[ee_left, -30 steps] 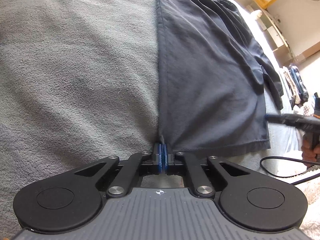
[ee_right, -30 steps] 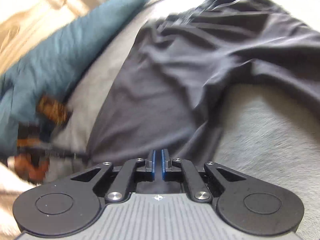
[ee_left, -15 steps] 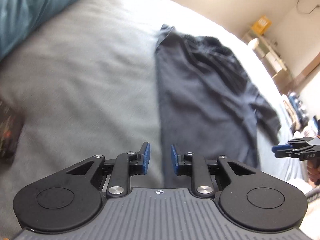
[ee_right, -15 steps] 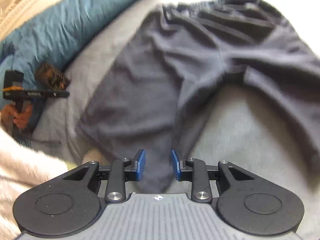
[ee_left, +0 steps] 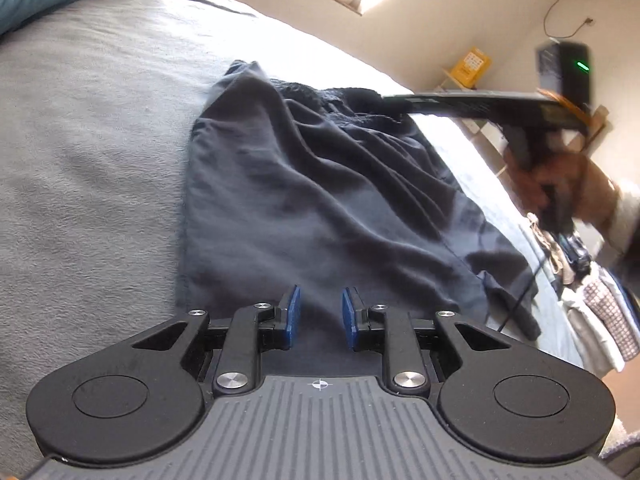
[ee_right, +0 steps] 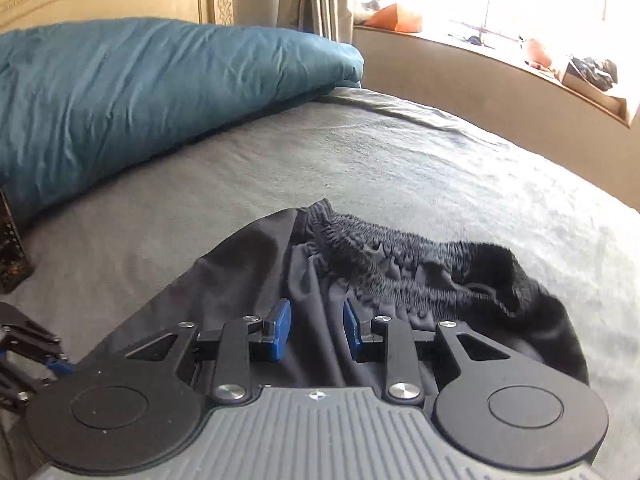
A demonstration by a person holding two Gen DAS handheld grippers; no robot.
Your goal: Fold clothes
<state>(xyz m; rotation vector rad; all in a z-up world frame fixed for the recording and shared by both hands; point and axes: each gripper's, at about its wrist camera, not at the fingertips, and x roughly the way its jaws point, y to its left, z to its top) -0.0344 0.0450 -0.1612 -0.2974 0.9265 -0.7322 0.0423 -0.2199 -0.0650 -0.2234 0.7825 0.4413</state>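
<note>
While dark shorts (ee_left: 320, 200) lie doubled lengthwise on the bed (ee_left: 80, 160), both claws, left (ee_left: 319, 316) and right (ee_right: 316, 330), hover released just above them; a crosswise fold likely follows, needing fresh grips.

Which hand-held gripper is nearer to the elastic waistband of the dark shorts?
Right. The right hand-held gripper is open over the shorts, just short of the waistband. The left hand-held gripper, also open, is at the opposite, hem end, far from the waistband.
</note>
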